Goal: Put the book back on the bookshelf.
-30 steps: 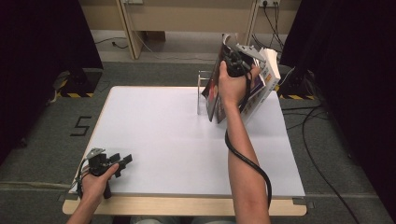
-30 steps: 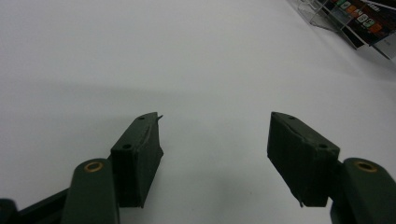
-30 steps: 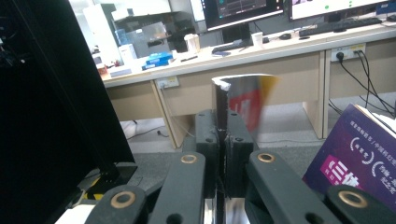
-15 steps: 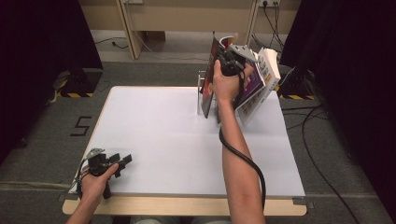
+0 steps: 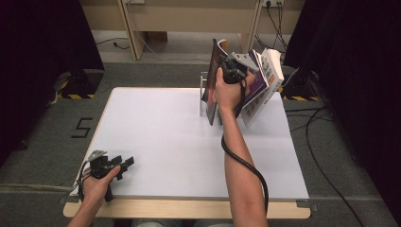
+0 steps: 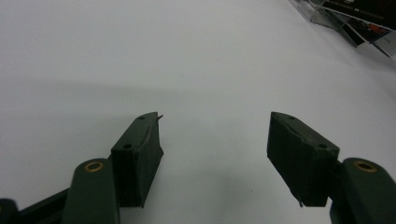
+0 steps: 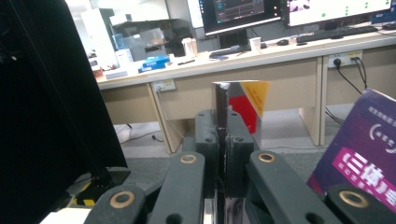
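While right tongs (image 7: 223, 154) pinch book (image 7: 236, 109), cover perhaps red

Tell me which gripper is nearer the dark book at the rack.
Right. The right gripper has its fingers clamped on the dark book at the table's far edge; the left gripper rests open near the front left corner, far from it.

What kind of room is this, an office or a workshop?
Probably an office-like lab: long beige desks carry computer monitors and a keyboard, while a plain white work table stands on grey carpet between black curtains.
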